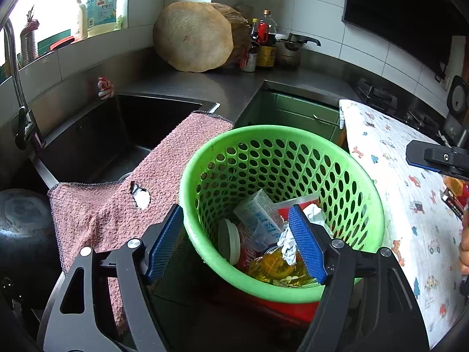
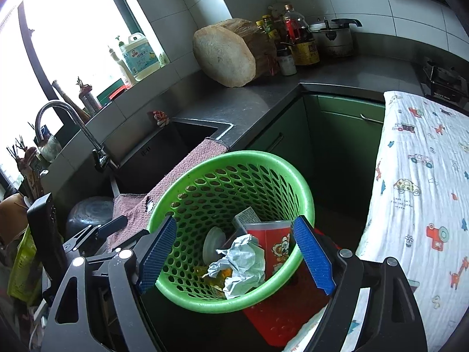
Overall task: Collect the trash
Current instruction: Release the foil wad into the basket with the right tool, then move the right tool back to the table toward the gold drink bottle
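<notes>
Green perforated basket (image 1: 366,205): set on a red stand (image 2: 281,316) between the sink counter and a cloth-covered surface. The collected trash is held inside it: a crumpled sheet of paper (image 2: 243,264), a red printed cup (image 2: 277,249), a pale carton (image 1: 259,215), a white round lid (image 1: 230,240) and a yellow plastic wrapper (image 1: 275,267).

Left gripper (image 1: 237,243): held above the near rim of the basket, jaws spread wide, blue ribbed pads (image 1: 164,243) apart, nothing clasped between them. In its own view the right pad is seen over the crumpled paper, and contact cannot be judged.

Right gripper (image 2: 237,258): likewise held over the basket, jaws parted wide and empty, the trash seen lying below the gap.

Pink dishcloth (image 1: 152,182): draped from the sink edge down behind the basket, a torn hole visible in it; the basket's left rim is overlapped against it.

Sink (image 1: 111,135): dark steel, with a curved tap (image 2: 70,126) at its side.

Patterned white cloth (image 2: 419,182): printed with cars and animals, spread on the surface just beside the basket's right side.

Round wooden chopping block (image 1: 193,36): leaned in the counter corner, with sauce bottles (image 2: 299,38) and a lidded pot (image 2: 334,36) beside it.

Detergent jug (image 1: 101,7): stood on the windowsill.

Dark round pot (image 1: 20,223): placed left of the dishcloth.
</notes>
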`<state>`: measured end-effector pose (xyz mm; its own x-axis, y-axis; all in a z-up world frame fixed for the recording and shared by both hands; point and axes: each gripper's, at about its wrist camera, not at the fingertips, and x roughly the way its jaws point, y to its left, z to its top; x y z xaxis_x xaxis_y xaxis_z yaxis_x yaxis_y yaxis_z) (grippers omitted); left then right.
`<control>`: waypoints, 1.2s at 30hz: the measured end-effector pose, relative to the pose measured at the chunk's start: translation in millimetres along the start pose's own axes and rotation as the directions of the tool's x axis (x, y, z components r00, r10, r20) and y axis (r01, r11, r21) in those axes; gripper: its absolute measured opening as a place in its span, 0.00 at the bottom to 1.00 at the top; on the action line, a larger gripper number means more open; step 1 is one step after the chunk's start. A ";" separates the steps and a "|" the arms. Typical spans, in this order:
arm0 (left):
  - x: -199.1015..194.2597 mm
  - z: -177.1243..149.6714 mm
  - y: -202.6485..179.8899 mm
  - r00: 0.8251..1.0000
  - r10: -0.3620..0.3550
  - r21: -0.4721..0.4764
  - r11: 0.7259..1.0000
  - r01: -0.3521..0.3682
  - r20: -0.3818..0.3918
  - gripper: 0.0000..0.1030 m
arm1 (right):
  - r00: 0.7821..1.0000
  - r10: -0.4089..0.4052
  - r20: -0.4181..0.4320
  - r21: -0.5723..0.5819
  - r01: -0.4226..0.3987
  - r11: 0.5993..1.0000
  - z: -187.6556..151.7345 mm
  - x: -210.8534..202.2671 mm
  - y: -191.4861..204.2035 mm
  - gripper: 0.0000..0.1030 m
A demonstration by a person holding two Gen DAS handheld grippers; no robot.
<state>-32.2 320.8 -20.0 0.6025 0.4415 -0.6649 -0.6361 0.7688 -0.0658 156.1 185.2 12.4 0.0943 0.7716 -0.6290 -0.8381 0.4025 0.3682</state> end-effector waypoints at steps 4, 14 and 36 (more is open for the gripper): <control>-3.5 2.4 -10.4 1.000 -0.014 0.012 1.000 0.013 0.008 0.76 | 0.999 -0.042 0.019 0.002 0.042 0.999 -7.1 -26.9 -21.9 0.77; -5.3 6.6 -58.4 0.997 -0.074 0.066 0.995 0.074 0.002 0.82 | 0.965 -0.256 0.046 0.027 0.255 0.966 -23.0 -112.5 -108.5 0.80; 0.6 15.4 -178.8 0.980 -0.190 0.198 0.960 0.200 -0.065 0.89 | 0.797 -0.570 -0.203 -0.101 0.562 0.821 -37.3 -180.9 -299.7 0.83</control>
<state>89.3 190.7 2.8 0.6797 0.2558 -0.6874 -0.3943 0.9177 -0.0483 370.2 -93.4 -9.7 0.4437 0.2856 -0.8495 -0.6898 0.7140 -0.1202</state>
